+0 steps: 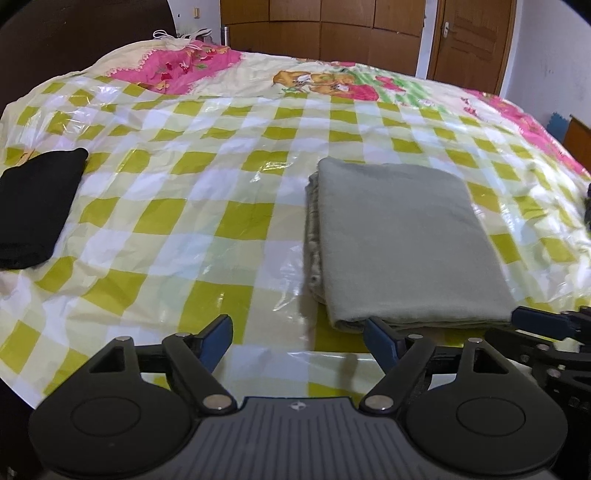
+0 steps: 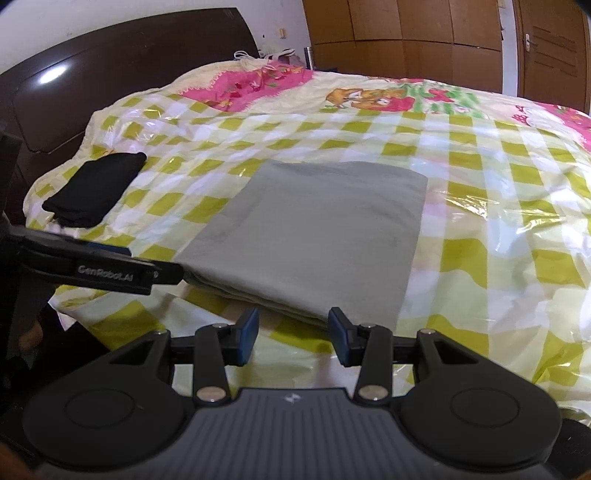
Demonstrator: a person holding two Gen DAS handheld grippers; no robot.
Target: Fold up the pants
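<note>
The grey-green pants [image 1: 402,240] lie folded into a flat rectangle on the checkered bed cover [image 1: 207,206]; they also show in the right wrist view [image 2: 317,232]. My left gripper [image 1: 299,341] is open and empty, just short of the pants' near edge, its right finger almost at the fold. My right gripper [image 2: 293,334] is open and empty, just in front of the pants' near corner. The right gripper shows at the right edge of the left wrist view [image 1: 546,325], and the left gripper shows at the left of the right wrist view [image 2: 110,271].
A folded black garment [image 1: 37,206] lies at the left of the bed, also in the right wrist view [image 2: 92,188]. A dark headboard [image 2: 110,74] stands on the left. Wooden wardrobes [image 1: 332,29] and a door [image 1: 476,40] line the far wall.
</note>
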